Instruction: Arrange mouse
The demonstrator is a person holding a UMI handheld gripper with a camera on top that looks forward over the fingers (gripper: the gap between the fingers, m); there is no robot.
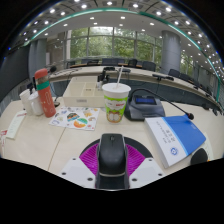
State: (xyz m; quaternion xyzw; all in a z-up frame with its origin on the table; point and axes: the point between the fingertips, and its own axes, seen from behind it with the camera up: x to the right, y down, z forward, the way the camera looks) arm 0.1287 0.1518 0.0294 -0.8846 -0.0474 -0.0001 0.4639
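Jaws narrow, pressed on the mouse (112, 153) from both sides. Pink pads (90, 158) hard against its flanks, no gap visible at either one. Gripper (112, 160) carrying the mouse near and centred, nose pointing far across the table (45, 135). Whether lifted or resting on the tabletop, impossible to tell.

Just beyond the mouse, a cup (116, 101) with green print, lid and straw, standing upright. Right of the cup, a dark flat device (143, 103) with a cable trailing right. Nearer and to the right, a blue book (175, 137) lying flat, angled, close beside the right finger. Left of the cup, a printed card (74, 119) with coloured pictures. Further left, a red bottle (44, 92) with a green cap and a white mug (29, 101), standing near each other. Far behind, long desks, chairs and tall windows.

Risks, as a judgement. Hold sits on smooth curved sides, so slipping forward or twisting likely under a quick swing or a loosened squeeze. Cup directly ahead: a straight push far would knock it and spill over card and device. Book close on the right: a drift that way could catch its corner and skew the mouse on setting down. Opening too high would drop it hard.
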